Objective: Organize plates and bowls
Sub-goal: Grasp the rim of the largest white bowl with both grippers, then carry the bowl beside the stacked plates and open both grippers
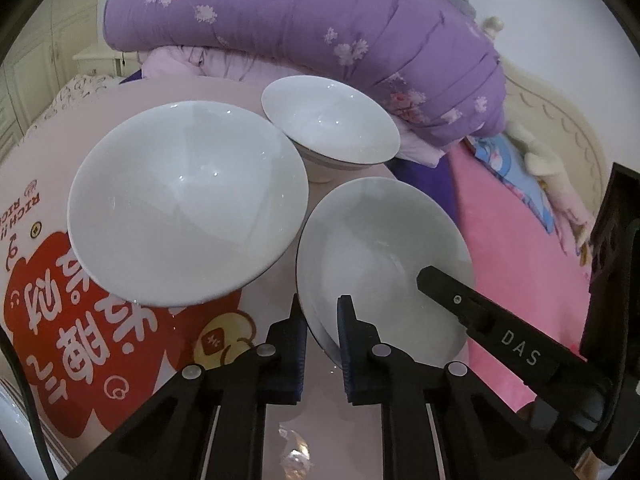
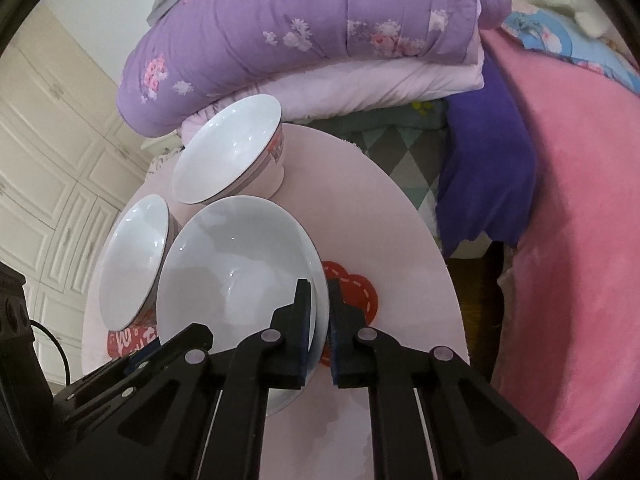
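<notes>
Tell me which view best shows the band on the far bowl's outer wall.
The right wrist view: the far bowl is seen side-on, so its grey band with red marks is plain. The left wrist view looks into that bowl from above, showing mostly the white inside and only a thin grey strip under the rim.

The left tongs [image 1: 322,316] are held low and pointed forward. Their two black fingers with blue pads [image 1: 347,344] are set close together on each side of a white bowl's [image 1: 380,256] near rim. The right tongs [image 2: 320,312] are squeezed onto the same bowl's [image 2: 236,268] other edge. One finger is seen inside the bowl and one outside.
</notes>
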